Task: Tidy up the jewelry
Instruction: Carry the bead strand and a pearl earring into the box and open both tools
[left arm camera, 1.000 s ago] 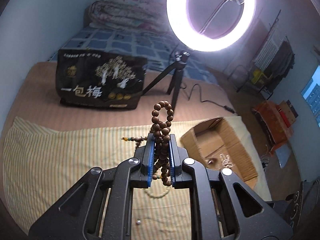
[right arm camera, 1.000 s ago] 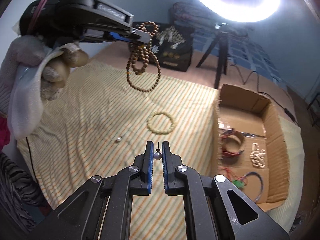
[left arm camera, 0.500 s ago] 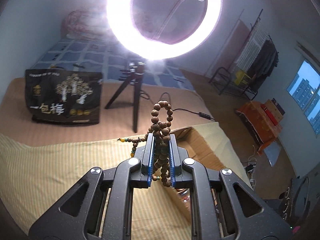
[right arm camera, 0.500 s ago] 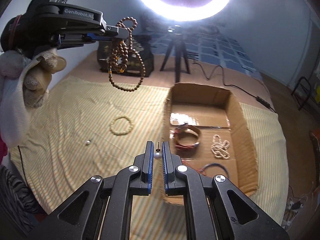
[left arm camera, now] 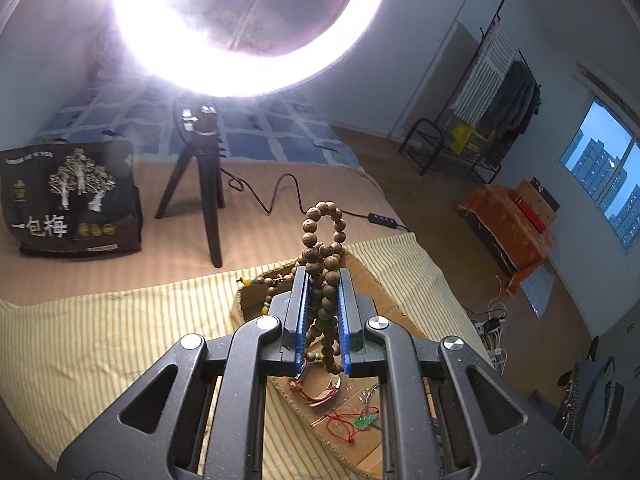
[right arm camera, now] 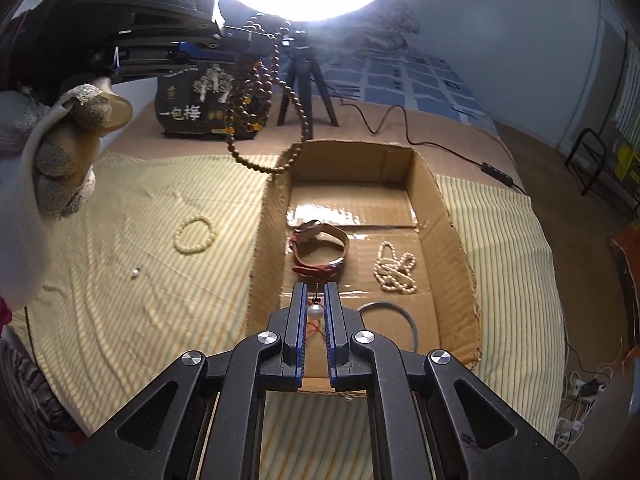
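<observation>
My left gripper is shut on a long brown wooden bead necklace. In the right wrist view that necklace hangs from the left gripper above the far left corner of the open cardboard box. My right gripper is shut on a small pearl earring and hovers over the box's near end. In the box lie a red-strapped watch, a pearl strand and a grey bangle.
A cream bead bracelet and a small loose pearl lie on the striped cloth left of the box. A ring light on a tripod and a black bag stand behind. A cable runs right.
Both grippers have moved right toward the box. The bead necklace now hangs over the box's far left corner, and the pearl earring is over the box's near end.
</observation>
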A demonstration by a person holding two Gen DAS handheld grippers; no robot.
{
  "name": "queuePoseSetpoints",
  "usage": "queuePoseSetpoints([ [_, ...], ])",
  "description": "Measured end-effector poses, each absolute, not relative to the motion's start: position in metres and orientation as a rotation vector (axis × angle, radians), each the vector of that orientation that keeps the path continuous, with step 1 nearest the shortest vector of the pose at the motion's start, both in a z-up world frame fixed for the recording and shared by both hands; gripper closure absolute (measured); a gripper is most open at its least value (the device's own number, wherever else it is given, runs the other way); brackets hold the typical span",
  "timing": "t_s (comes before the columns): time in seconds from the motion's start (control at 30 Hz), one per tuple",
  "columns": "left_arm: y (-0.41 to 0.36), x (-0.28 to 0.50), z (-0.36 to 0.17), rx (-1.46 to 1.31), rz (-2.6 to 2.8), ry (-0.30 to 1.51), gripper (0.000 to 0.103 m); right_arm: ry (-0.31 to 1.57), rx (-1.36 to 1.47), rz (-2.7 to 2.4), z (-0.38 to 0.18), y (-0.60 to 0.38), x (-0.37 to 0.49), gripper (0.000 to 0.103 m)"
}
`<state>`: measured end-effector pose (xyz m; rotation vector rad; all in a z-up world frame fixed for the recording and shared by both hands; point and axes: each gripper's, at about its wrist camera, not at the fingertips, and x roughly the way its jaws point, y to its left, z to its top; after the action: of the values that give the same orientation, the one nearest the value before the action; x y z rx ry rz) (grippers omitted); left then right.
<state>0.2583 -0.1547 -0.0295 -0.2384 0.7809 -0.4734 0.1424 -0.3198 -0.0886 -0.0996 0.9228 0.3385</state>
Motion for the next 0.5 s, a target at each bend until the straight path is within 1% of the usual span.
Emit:
queuePoseSetpoints([
  [0.5,-0.174,0.282,-0.061,-0.214,-0.451,0.838,0.092,1.000,-0.066,0.317,-0.116,-0.336,0.158,0.096],
])
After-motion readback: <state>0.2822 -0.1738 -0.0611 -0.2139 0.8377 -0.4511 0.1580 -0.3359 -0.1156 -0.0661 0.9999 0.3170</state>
